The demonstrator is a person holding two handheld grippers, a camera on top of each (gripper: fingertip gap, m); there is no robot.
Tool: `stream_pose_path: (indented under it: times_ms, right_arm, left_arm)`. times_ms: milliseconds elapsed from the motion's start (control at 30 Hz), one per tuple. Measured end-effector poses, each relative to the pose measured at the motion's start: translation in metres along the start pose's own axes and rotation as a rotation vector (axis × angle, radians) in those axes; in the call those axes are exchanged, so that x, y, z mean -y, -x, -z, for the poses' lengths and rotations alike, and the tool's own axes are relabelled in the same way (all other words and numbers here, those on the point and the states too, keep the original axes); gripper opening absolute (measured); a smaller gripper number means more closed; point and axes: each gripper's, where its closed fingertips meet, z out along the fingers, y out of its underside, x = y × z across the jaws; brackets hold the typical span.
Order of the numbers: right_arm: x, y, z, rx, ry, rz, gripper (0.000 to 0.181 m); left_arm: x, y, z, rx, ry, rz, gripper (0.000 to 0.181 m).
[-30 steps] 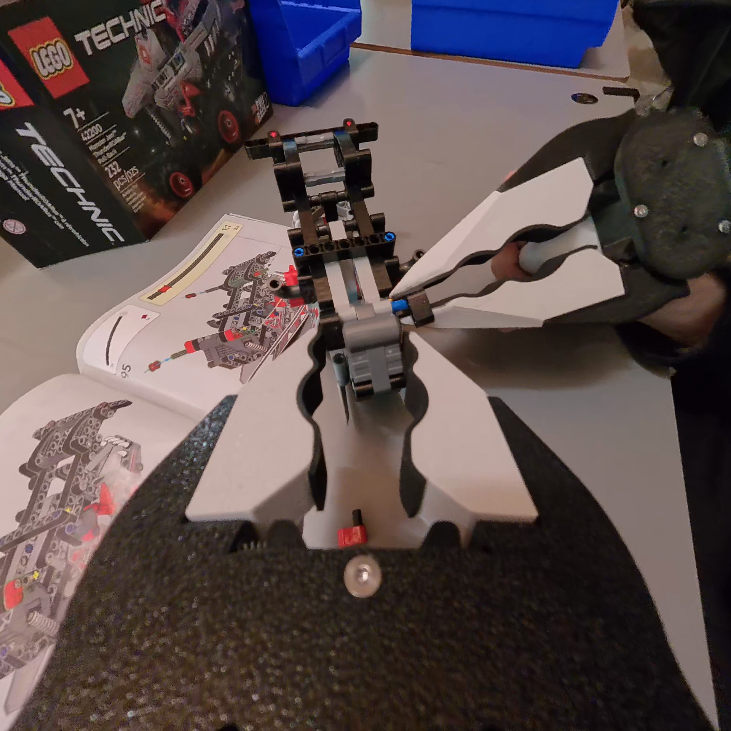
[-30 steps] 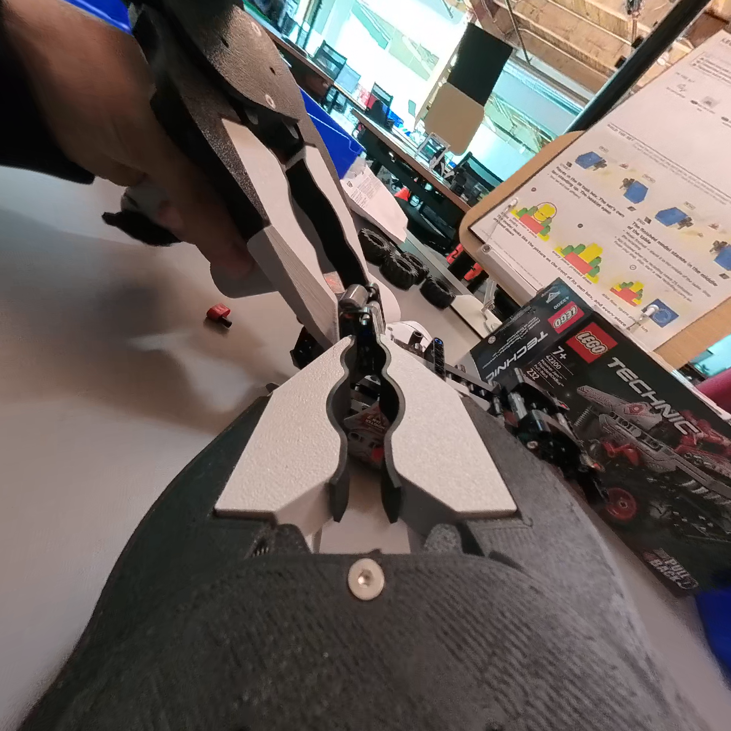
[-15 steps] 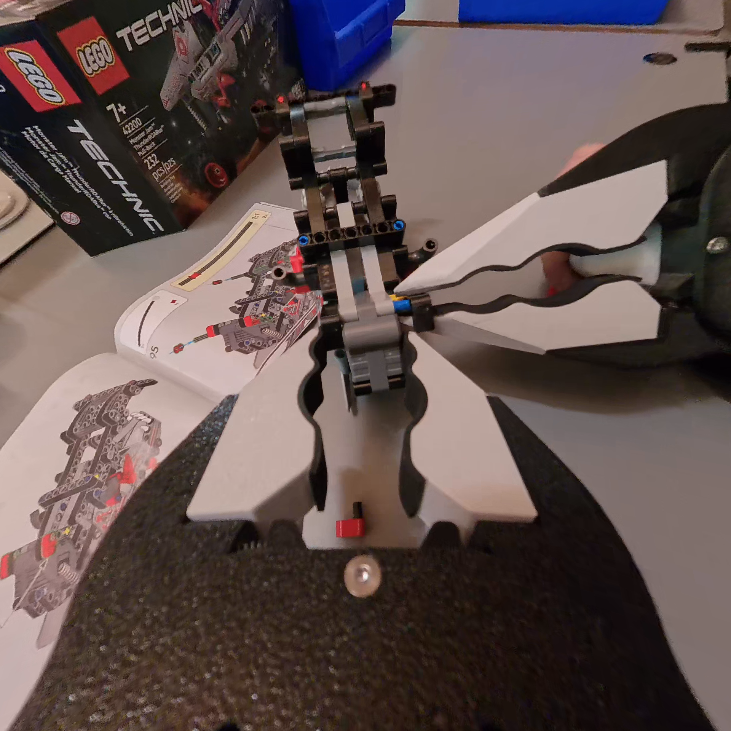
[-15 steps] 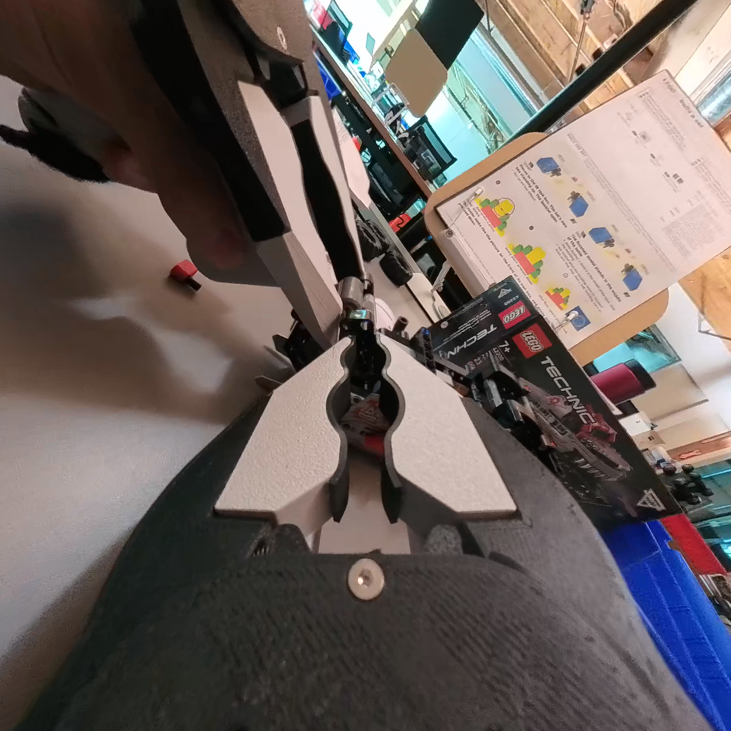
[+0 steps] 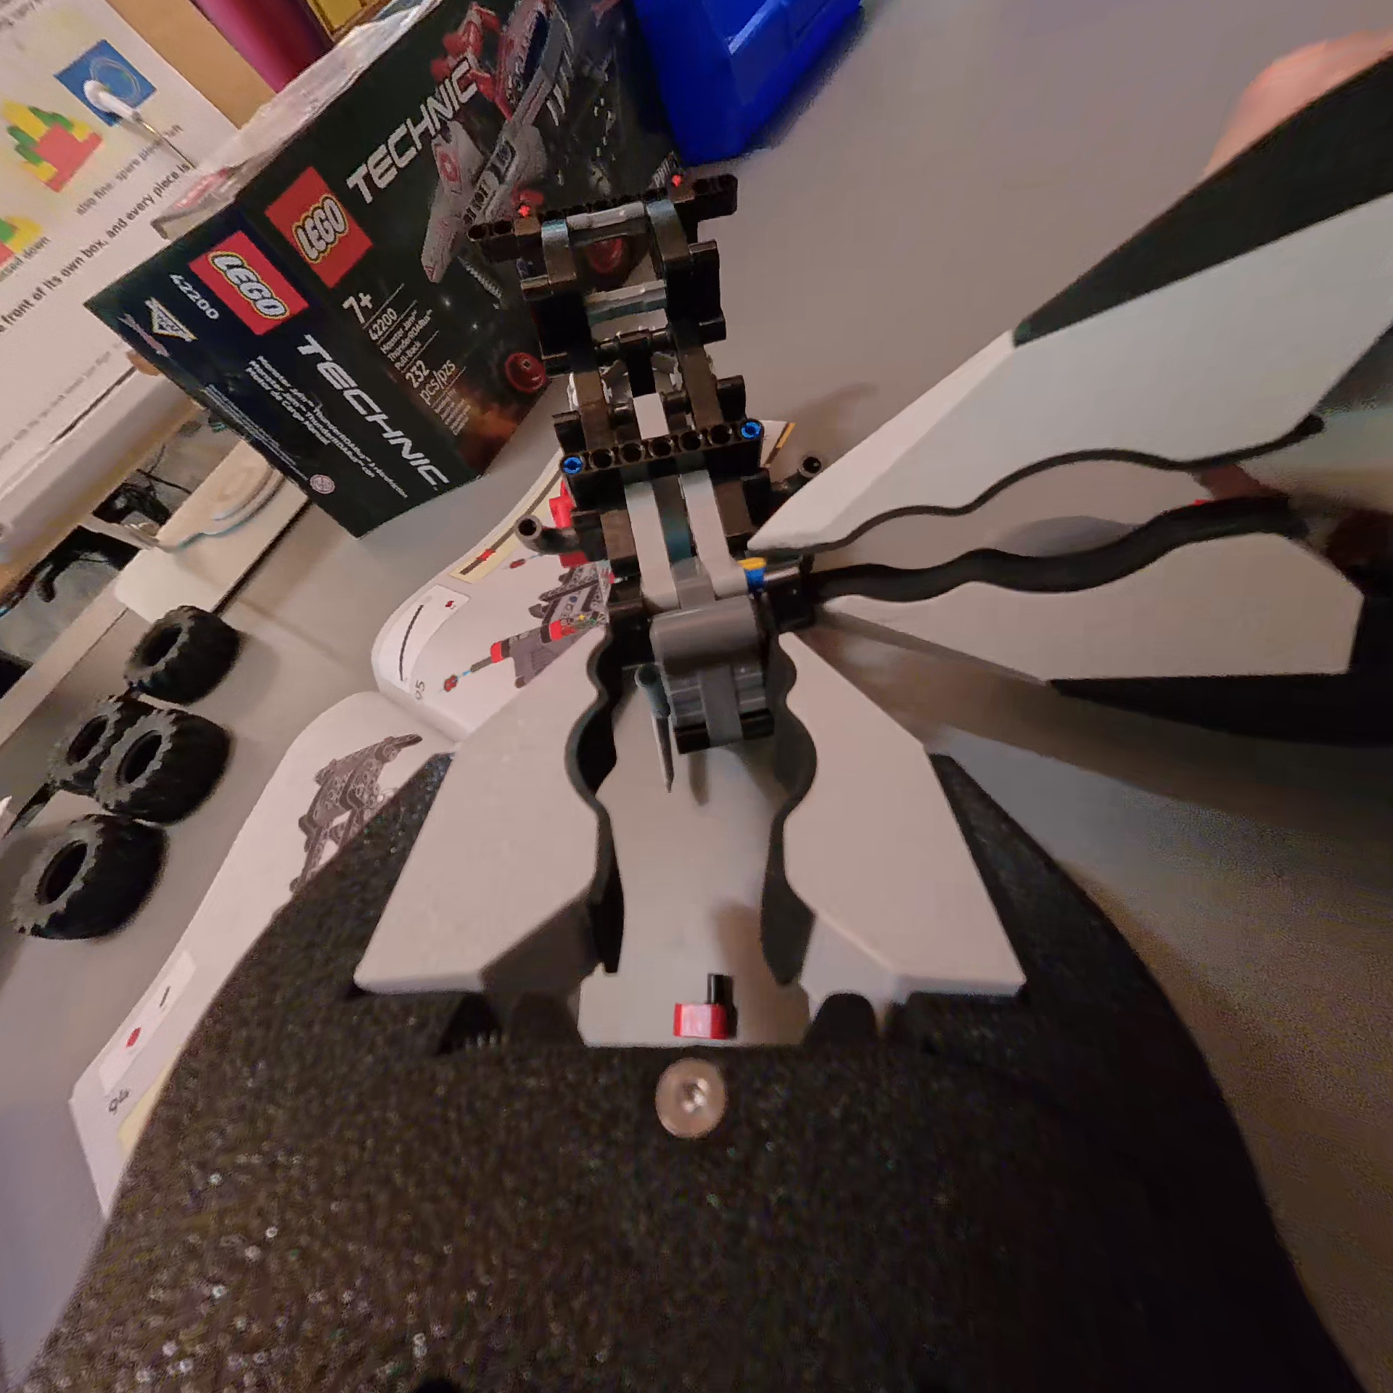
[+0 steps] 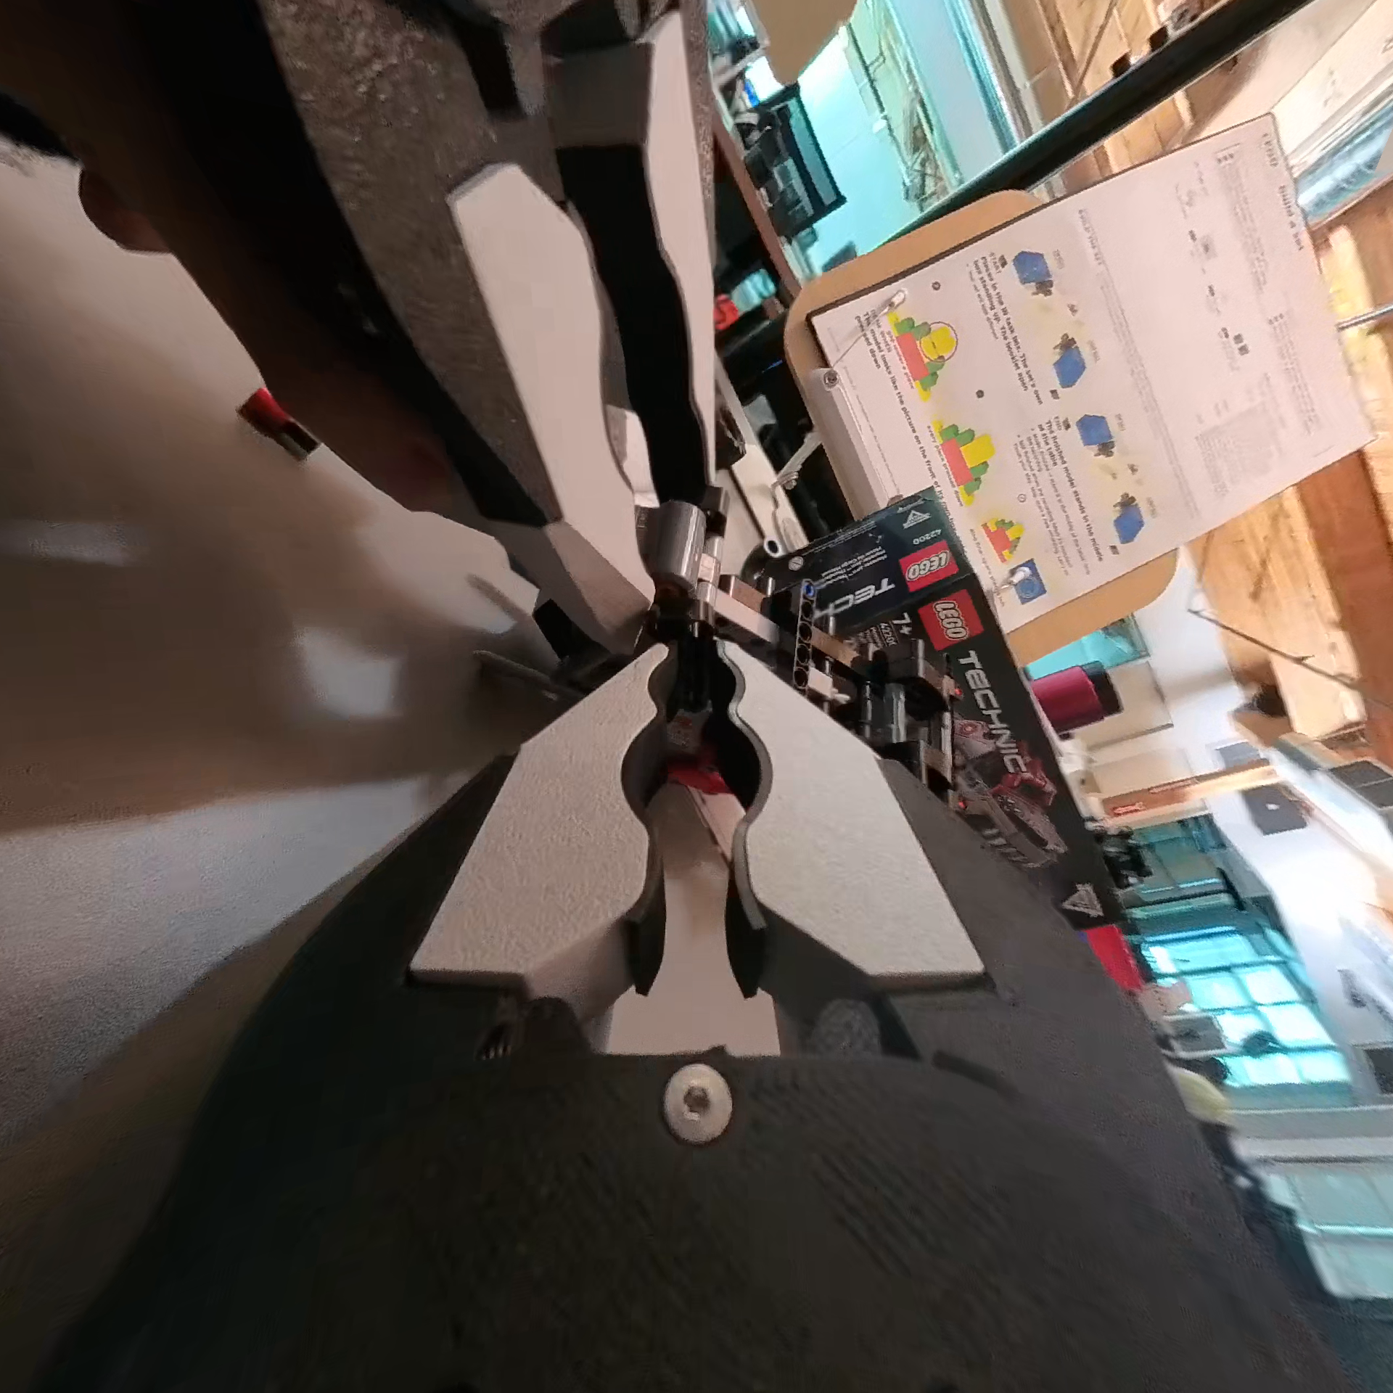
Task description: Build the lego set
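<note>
Nearest in the left wrist view, the left gripper (image 5: 697, 663) with its pale grey fingers is closed on the grey block at the near end of the black and grey Lego frame of beams and pins (image 5: 641, 422). The frame is held above the grey table (image 5: 980, 226). Its long axis runs straight away from this gripper, and its far end, a black cross beam with red pins, points toward the far side of the table. A small red and black Lego pin (image 5: 703, 1014) lies on the table and shows between the bases of the fingers.

From the right side, the right gripper (image 5: 784, 573) comes across the long axis. Its tips are pressed together on a small black part with a blue and yellow pin at the side of the frame, just beyond the grey block.

Under the frame lies an open white instruction booklet (image 5: 422, 656). To the left of it, three black rubber tyres (image 5: 128, 761) lie close together. Farther off stands the dark cardboard Lego box (image 5: 339, 316), tilted in this view, and behind it a blue plastic bin (image 5: 739, 68).
</note>
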Motion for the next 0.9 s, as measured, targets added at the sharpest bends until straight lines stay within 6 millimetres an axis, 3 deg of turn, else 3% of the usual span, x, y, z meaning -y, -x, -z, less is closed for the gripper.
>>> stream_pose_path:
  times_ms: [167,600,800,900]
  right_arm:
    - [0.004,0.001,-0.008,0.129,-0.058,-0.063,0.005]
    - [0.008,0.001,-0.018,0.100,-0.095,-0.070,0.006]
    - [0.010,-0.005,-0.015,0.085,-0.119,-0.103,0.022]
    - [0.012,-0.006,-0.010,0.098,-0.147,-0.124,0.016]
  left_arm:
    - [-0.002,0.005,-0.001,-0.069,-0.040,0.101,0.035]
    - [-0.006,0.010,-0.002,-0.072,-0.035,0.208,0.035]
    - [-0.006,0.010,-0.002,-0.072,-0.032,0.214,0.035]
    - [-0.006,0.011,-0.002,-0.076,-0.035,0.220,0.035]
